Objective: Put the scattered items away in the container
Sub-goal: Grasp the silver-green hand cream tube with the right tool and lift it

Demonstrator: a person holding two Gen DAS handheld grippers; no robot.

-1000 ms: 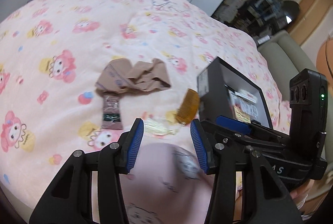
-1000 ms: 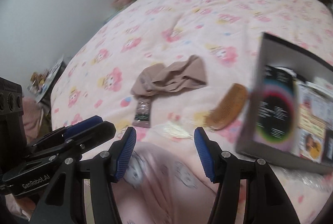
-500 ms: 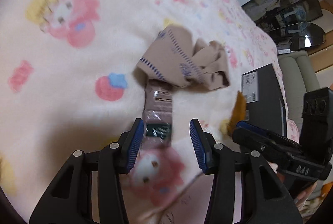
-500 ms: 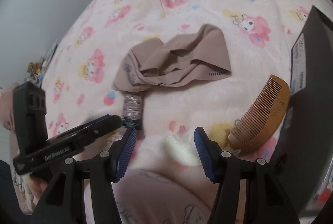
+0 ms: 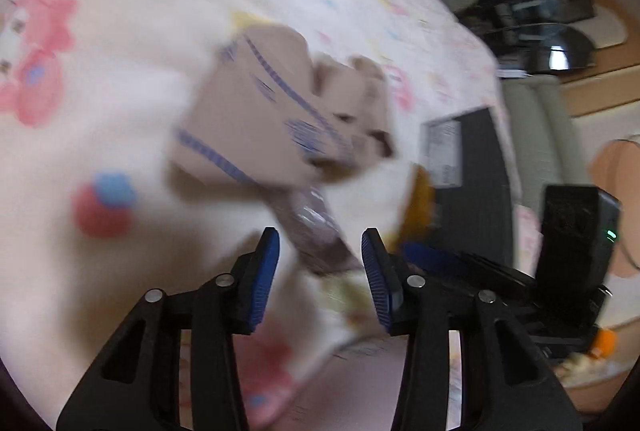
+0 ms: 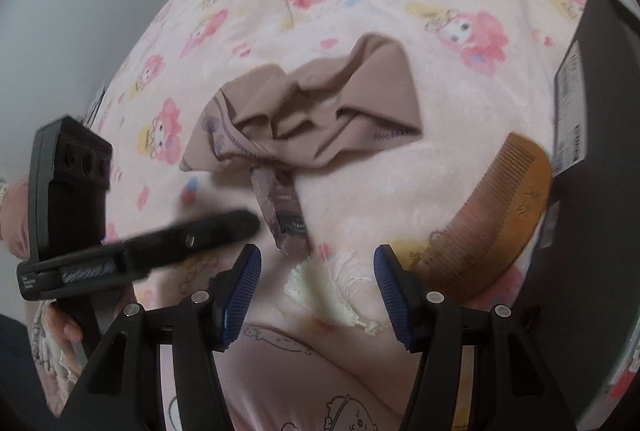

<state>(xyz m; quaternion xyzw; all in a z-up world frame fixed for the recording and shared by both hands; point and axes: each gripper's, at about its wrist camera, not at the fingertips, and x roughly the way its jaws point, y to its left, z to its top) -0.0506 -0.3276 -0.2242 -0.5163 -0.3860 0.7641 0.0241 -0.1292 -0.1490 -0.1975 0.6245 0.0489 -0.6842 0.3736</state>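
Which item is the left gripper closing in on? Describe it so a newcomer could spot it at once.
On the pink cartoon-print blanket, find the crumpled beige cloth. Poking out from under its near edge is a small brownish clear-wrapped packet, the only shiny plastic item there.

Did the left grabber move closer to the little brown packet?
Yes. The left gripper has come down toward the brown packet. Its open fingers now frame the packet's near end, below the tan cloth.

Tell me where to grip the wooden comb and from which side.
Grip the wooden comb across its smooth curved spine, coming from above with the right gripper. It lies flat on the blanket, its upper end close against the black box, so its lower end is freer.
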